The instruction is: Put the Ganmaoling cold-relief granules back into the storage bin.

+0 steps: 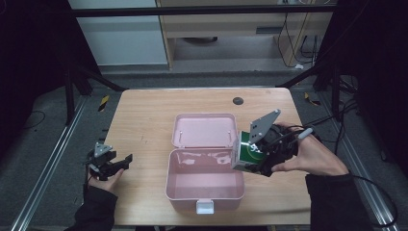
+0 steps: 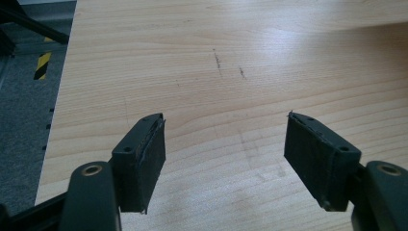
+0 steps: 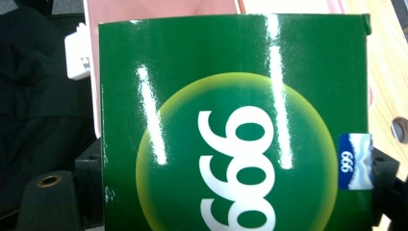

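A green box (image 1: 247, 152) printed with a yellow disc and white digits hangs over the right rim of an open pink case (image 1: 204, 180), and my right gripper (image 1: 260, 156) is shut on it. In the right gripper view the green box (image 3: 235, 125) covers most of the picture, with a black jaw at each lower side and the pink case (image 3: 159, 7) behind it. My left gripper (image 1: 126, 161) rests low at the table's left front, open. In the left gripper view its black pads (image 2: 144, 159) stand wide apart over bare wood, nothing between them.
The case's lid (image 1: 206, 130) lies flat behind its body, and a white latch (image 1: 205, 207) sits at its front. A dark round hole (image 1: 238, 100) marks the wooden table (image 1: 144, 120) at the back. Metal rails run along both sides of the table.
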{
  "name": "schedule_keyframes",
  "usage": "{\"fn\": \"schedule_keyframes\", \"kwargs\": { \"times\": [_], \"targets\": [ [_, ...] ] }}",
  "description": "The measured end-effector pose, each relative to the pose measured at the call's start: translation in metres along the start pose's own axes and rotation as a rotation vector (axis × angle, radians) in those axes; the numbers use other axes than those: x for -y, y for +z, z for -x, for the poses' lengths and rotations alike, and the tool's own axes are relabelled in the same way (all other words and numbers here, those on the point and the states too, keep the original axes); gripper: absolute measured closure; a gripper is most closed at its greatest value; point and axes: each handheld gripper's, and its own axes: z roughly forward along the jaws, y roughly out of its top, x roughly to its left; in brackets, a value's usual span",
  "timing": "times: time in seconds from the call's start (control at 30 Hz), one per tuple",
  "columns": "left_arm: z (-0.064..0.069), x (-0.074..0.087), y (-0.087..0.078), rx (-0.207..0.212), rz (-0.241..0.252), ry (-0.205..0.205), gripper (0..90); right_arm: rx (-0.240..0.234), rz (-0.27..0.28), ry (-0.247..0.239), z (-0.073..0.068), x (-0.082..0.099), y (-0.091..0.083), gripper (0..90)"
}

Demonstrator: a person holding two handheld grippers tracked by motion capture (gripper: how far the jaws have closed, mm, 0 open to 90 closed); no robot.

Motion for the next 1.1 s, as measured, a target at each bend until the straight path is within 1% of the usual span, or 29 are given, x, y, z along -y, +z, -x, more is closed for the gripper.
{"fn": "schedule_keyframes", "kwargs": {
  "times": [0.1,0.33,0.43,0.57,0.7,0.87,0.97,1.1],
  "targets": [
    [0.0,0.0,0.0,0.0,0.002,-0.001,30.0,-0.011,-0.011,-0.019,-0.001,-0.007,0.007,16.0],
    [0.0,0.0,0.0,0.0,0.003,-0.002,30.0,-0.032,-0.026,-0.04,-0.003,-0.022,0.022,16.0],
    [0.0,0.0,-0.001,0.0,0.004,-0.002,30.0,-0.044,-0.022,-0.04,-0.003,-0.027,0.028,16.0],
    [-0.001,0.0,0.0,0.0,0.002,0.001,30.0,-0.045,-0.045,-0.058,-0.003,-0.032,0.037,16.0],
    [-0.001,0.0,0.0,0.0,0.0,0.001,30.0,-0.056,-0.05,-0.062,-0.004,-0.035,0.045,15.9],
    [-0.001,0.0,0.0,0.001,0.0,0.001,30.0,-0.066,-0.072,-0.072,-0.006,-0.037,0.056,15.9],
    [-0.001,0.0,0.0,0.001,0.0,0.001,30.0,-0.084,-0.077,-0.075,-0.007,-0.036,0.063,15.9],
    [-0.001,0.0,0.0,0.0,0.002,0.001,30.0,-0.086,-0.117,-0.092,-0.009,-0.036,0.073,15.9]
  ]
}}
